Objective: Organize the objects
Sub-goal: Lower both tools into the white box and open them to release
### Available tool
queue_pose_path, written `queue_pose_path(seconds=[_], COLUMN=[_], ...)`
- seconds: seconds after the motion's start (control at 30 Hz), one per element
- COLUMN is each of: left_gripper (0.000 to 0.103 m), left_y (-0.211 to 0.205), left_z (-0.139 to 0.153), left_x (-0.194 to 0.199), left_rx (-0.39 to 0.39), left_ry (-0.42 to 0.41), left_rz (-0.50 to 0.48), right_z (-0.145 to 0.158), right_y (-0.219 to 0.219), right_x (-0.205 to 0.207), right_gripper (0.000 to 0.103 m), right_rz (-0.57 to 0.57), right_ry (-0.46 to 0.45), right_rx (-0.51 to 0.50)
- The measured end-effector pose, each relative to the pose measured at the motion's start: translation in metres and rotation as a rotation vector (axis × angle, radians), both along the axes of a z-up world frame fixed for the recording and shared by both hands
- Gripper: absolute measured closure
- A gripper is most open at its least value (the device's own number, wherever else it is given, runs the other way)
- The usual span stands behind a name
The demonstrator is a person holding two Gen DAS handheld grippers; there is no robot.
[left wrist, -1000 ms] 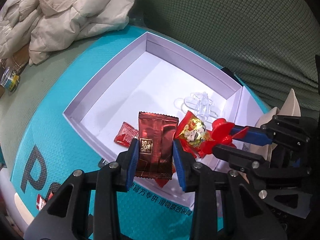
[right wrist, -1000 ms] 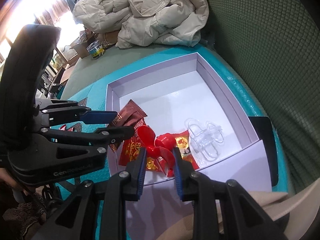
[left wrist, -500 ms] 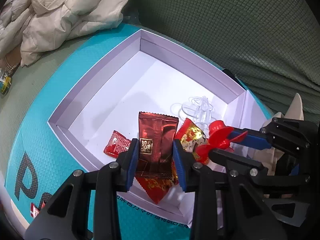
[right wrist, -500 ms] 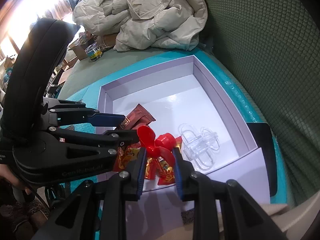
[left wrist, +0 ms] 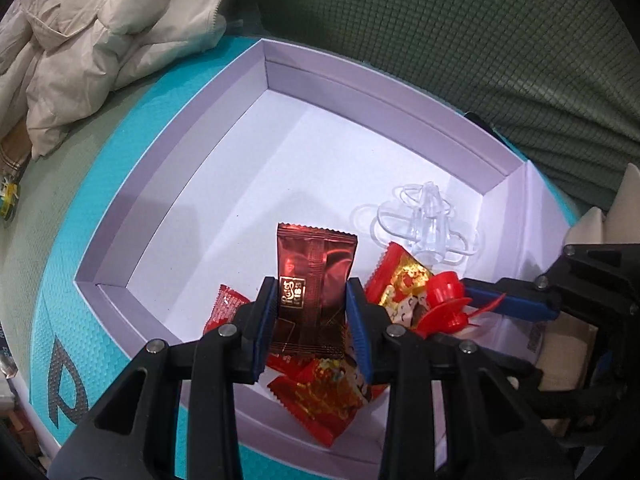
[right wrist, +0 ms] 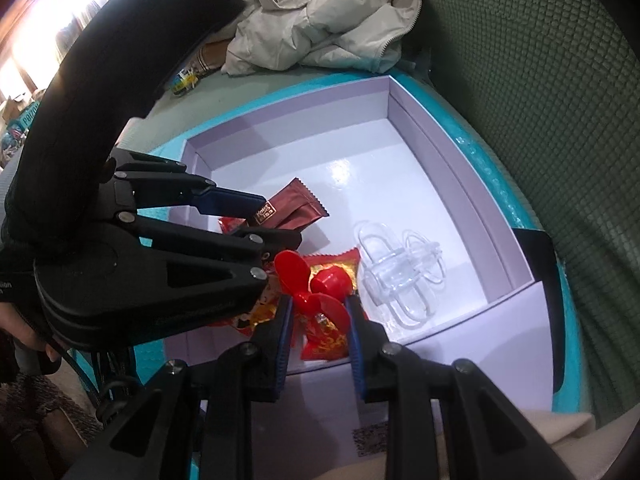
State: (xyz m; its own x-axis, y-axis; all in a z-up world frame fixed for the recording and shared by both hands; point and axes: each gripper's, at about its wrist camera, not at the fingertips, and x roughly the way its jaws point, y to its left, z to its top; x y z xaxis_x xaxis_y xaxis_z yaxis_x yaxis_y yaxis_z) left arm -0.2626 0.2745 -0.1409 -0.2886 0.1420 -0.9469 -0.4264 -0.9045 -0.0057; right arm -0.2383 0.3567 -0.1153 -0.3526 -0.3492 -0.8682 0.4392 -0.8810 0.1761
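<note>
On my left wrist view, my left gripper (left wrist: 311,322) is clamped on a dark red wrapper (left wrist: 314,276), held upright over the near end of the white box (left wrist: 192,152). A small gold label sits on the wrapper; I can't read it. Red-and-gold candy packets (left wrist: 320,396) lie below, a clear plastic piece (left wrist: 428,220) beyond. The teal mat (left wrist: 60,368) carries a large grey "P".

On my right wrist view, my right gripper (right wrist: 318,324) pinches a red propeller (right wrist: 316,292) over the box's (right wrist: 460,168) near edge, above a packet (right wrist: 326,338). A cream jacket (right wrist: 320,12) lies behind.
</note>
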Motion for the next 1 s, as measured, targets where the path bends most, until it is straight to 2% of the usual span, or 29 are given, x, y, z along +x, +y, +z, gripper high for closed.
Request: queue_pose_path(seconds=[0.13, 0.3, 0.8, 1.0], left_gripper=[0.070, 0.070, 0.068, 0.064], left_y=[-0.001, -0.011, -0.013, -0.016], left_z=[-0.007, -0.013, -0.013, -0.010], left_x=[-0.003, -0.008, -0.001, 0.000], left_rx=[-0.001, 0.029, 0.006, -0.036], left_ry=[-0.020, -0.059, -0.052, -0.041], left_rz=[0.010, 0.077, 0.080, 0.106], right_z=[0.000, -0.001, -0.002, 0.000], right_y=[0.002, 0.001, 0.000, -0.004], right_x=[-0.002, -0.001, -0.005, -0.002], right_gripper=[0.078, 0.078, 0.078, 0.060], right_rz=[-0.013, -0.011, -0.020, -0.011], right_ry=[-0.007, 0.005, -0.013, -0.005], right_rx=[-0.009, -0.008, 0.001, 0.018])
